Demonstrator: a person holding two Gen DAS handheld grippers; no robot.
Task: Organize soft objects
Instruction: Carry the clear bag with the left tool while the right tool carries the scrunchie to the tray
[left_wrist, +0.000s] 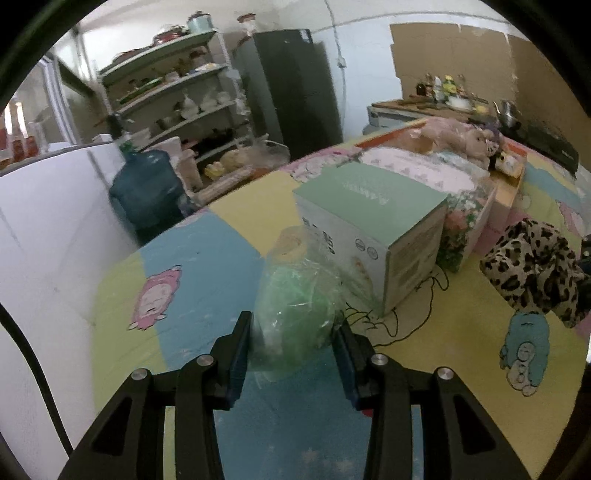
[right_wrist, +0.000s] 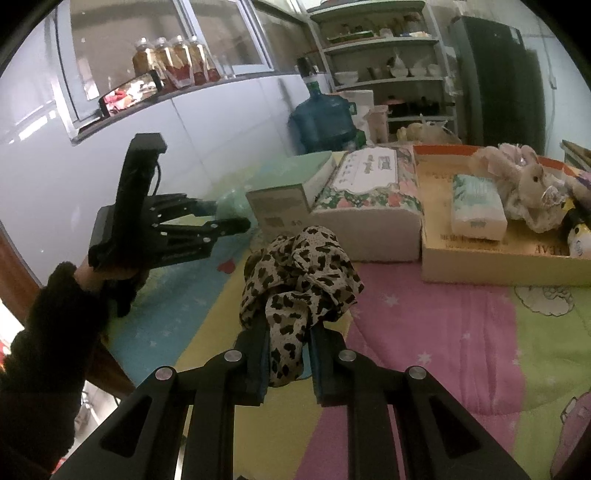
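Plush rabbit (right_wrist: 524, 184) in tray (right_wrist: 480, 258), beside tissue pack (right_wrist: 476, 206)

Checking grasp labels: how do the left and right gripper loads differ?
The left gripper straddles a green plastic bag resting on the quilt; its fingers stand wide. The right gripper pinches a leopard-print cloth, bunched and lifted, fingers narrow. Both loads are soft.

Two claws (left_wrist: 293, 334) (right_wrist: 288, 363); one leopard-print cloth (right_wrist: 299, 273); one green bag (left_wrist: 295, 295); two boxes (left_wrist: 373, 218) (right_wrist: 369, 206); one tray (right_wrist: 498, 254).
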